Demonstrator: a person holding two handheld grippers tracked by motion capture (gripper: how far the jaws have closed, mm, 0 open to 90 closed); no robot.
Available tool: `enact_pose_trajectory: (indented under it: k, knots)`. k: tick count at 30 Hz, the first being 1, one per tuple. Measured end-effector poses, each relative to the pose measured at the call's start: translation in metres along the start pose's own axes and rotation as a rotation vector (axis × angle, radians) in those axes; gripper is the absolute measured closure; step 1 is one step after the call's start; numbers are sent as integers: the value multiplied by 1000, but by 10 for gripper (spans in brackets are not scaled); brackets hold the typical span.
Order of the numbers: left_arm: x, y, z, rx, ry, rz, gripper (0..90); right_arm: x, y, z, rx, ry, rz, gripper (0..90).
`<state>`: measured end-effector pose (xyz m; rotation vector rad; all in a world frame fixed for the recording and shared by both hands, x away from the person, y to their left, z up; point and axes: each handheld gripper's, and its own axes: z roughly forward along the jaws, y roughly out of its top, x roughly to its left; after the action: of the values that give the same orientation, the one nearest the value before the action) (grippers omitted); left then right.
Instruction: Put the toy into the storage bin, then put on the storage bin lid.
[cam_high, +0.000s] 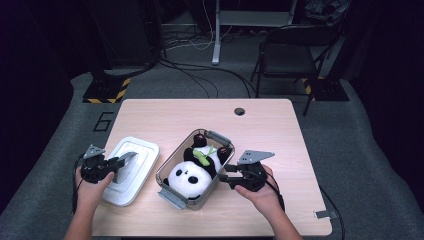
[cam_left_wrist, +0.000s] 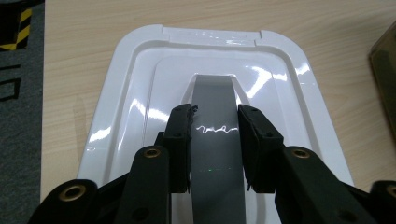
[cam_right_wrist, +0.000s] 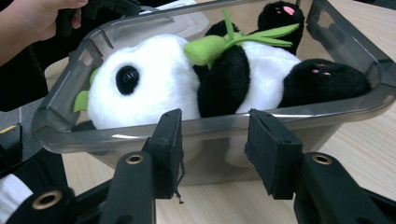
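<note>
Table (cam_high: 270, 130): wooden; bin and lid are set side by side on it.
Bin (cam_high: 169, 169): clear grey (latch at each end), right of the lid.
Lid (cam_high: 145, 150): white, laid flat, grey handle (cam_left_wrist: 215, 140) on top.
Panda (cam_high: 192, 172): laid inside the bin, green sprig on its chest.
Left gripper (cam_left_wrist: 215, 142): clamped on the handle.
Right gripper (cam_right_wrist: 215, 154): spread apart, held at the bin's side wall.

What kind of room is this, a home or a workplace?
Probably a lab or recording workspace, not a home: a wooden table on grey carpet, cables across the floor, hazard-striped stand bases, and a folding chair.
</note>
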<state>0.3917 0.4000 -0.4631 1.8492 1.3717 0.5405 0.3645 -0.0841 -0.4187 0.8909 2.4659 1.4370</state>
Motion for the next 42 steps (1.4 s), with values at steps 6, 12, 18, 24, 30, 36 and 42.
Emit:
enact_pose_trajectory:
  k: [6,12,18,24,30,36,42]
  knots:
    - [3,1,-4,3,-7,-6,665,4,5,9,9,0,-1,553]
    - [5,1,-6,-3,-8,-16,665,15,10,22,23,38,-26,557]
    - [5,2,-9,-13,-5,-19,665,26,11,29,26,98,-32,558]
    - [6,3,-11,-17,-4,-25,665,31,12,32,27,109,-51,557]
    - [5,4,-13,-7,-7,-14,665,30,11,31,34,100,-57,547]
    - [5,6,-15,-5,-9,-21,665,27,11,24,13,91,-55,542]
    - [2,7,-14,5,-13,-15,665,21,8,19,11,66,-46,536]
